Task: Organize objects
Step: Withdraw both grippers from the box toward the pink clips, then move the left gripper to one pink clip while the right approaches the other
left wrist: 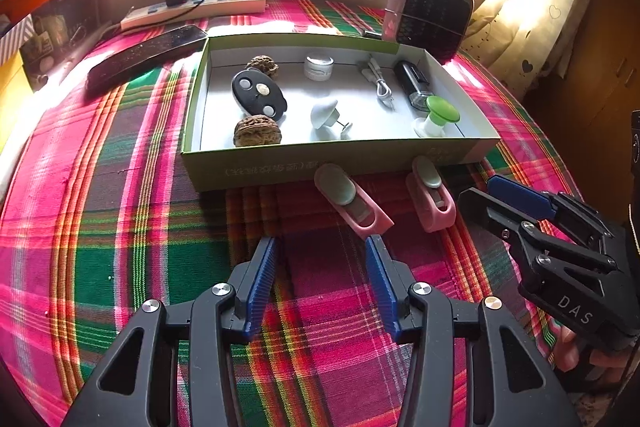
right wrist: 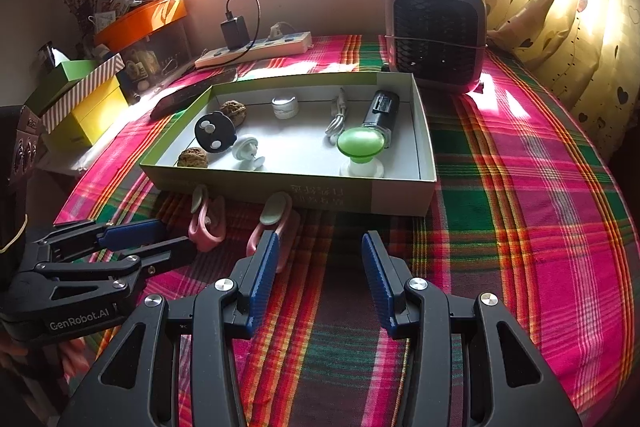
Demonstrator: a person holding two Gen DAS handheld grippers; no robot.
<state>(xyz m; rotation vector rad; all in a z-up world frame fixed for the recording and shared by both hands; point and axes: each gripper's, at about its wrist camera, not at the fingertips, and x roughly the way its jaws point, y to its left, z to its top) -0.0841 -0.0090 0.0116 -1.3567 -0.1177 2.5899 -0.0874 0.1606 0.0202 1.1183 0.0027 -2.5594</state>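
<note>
The left tool (left wrist: 322,251) hung nearest the lens, its blue ribbed pads spread wide and holding nothing, over the pink, green and maroon plaid cloth (left wrist: 120,235) that covered the counter. The right tool (right wrist: 320,247) hovered beside it in the same state, jaws wide apart and empty; in the left wrist view it (left wrist: 478,191) showed as a black frame with one blue pad.

Just beyond the left tool's tips lay two pink plastic clips with grey-green oval pads (left wrist: 352,201) (left wrist: 430,195), both on the cloth just in front of the near wall of the shallow green cardboard box with a white inside (left wrist: 320,163).

Inside the box, along the near wall, sat a brown wrinkled walnut (left wrist: 257,132), a white mushroom-shaped knob (left wrist: 326,117) and a green-capped white knob (left wrist: 438,117). Deeper in the box lay a black oval disc with pale round spots (left wrist: 259,99), a second brown walnut (left wrist: 263,65), a small white round jar (left wrist: 319,67), a coiled white cable (left wrist: 378,83) and a black cylindrical device (left wrist: 412,83).

Behind the box's far right corner stood a pink-framed heater with a black grille (left wrist: 428,13). Behind its far left corner lay a dark flat phone (left wrist: 146,57) and a white power strip with a black charger plugged in (left wrist: 194,9).
</note>
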